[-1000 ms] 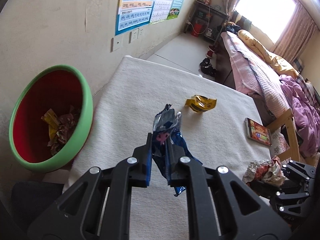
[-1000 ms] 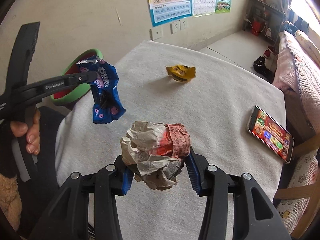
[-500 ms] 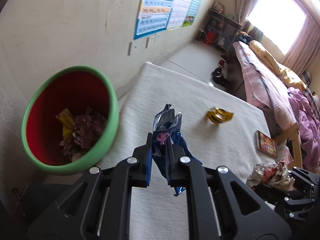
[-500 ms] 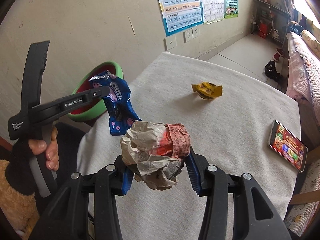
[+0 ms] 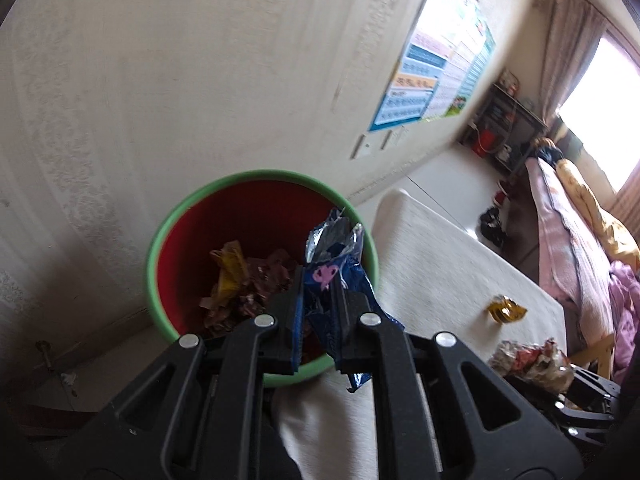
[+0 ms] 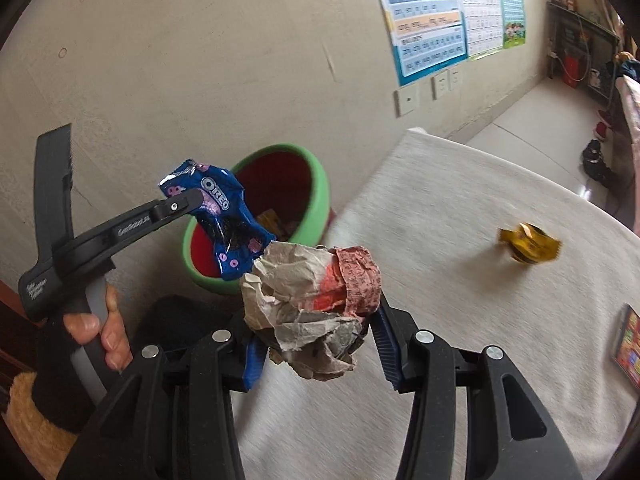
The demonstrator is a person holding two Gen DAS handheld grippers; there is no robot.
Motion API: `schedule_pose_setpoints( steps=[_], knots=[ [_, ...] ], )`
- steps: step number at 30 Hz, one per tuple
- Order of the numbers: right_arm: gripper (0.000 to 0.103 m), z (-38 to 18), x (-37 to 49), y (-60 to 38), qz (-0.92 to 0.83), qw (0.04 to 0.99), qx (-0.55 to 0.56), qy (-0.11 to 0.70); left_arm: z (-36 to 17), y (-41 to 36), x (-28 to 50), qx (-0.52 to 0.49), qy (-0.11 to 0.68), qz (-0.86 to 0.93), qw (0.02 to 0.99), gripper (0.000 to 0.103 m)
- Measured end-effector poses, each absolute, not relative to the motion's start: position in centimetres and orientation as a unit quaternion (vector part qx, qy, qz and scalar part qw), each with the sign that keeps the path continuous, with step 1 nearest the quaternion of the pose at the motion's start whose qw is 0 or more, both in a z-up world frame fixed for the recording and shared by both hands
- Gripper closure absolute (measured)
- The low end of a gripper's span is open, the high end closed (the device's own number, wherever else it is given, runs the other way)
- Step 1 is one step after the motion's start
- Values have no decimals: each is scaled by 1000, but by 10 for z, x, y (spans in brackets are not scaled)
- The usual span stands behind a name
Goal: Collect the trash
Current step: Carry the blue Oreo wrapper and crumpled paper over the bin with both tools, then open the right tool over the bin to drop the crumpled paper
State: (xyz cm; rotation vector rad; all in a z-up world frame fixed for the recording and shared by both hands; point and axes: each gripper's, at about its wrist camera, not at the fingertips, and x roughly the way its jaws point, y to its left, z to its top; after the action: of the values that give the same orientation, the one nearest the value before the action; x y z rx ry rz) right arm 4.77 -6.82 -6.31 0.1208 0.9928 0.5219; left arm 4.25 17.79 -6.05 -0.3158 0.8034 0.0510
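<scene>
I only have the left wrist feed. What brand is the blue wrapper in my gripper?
Observer: The right wrist view shows OREO printed on the blue wrapper, pinched in the left gripper.
Operator: Anything on the table past the yellow wrapper?
Observer: A phone with a lit, colourful screen lies at the table's right edge.
Operator: What does the right gripper have?
Observer: The right gripper is clamped on a crumpled paper ball, grey-brown with a red printed patch.

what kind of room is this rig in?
Most likely a home bedroom: a bed with pink and yellow bedding sits under a curtained window, learning charts hang on the wall, and shoes lie on the floor.
</scene>
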Motion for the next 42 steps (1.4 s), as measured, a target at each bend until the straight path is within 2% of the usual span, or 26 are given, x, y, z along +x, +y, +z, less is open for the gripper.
schedule_pose_setpoints(
  steps=[14, 17, 20, 27, 34, 38, 42],
  knots=[
    [56, -71, 105, 25, 287, 845, 29, 449, -68, 212, 48, -178, 364, 92, 909, 92],
    [43, -72, 112, 34, 296, 846, 18, 443, -71, 220, 46, -191, 362, 101, 907, 92],
    [40, -72, 112, 33, 299, 847, 15, 439, -76, 224, 45, -203, 366, 101, 902, 92],
    [35, -73, 108, -25, 253, 861, 64, 436, -84, 214, 50, -202, 375, 86, 901, 92],
    [34, -89, 102, -135, 78, 900, 66, 424, -82, 194, 51, -201, 376, 50, 903, 92],
    [34, -114, 122, -193, 1, 880, 103, 464, -87, 167, 55, -183, 388, 11, 903, 92],
    [34, -138, 144, -214, -2, 859, 112, 499, -91, 153, 58, -163, 400, -9, 902, 92]
  ],
)
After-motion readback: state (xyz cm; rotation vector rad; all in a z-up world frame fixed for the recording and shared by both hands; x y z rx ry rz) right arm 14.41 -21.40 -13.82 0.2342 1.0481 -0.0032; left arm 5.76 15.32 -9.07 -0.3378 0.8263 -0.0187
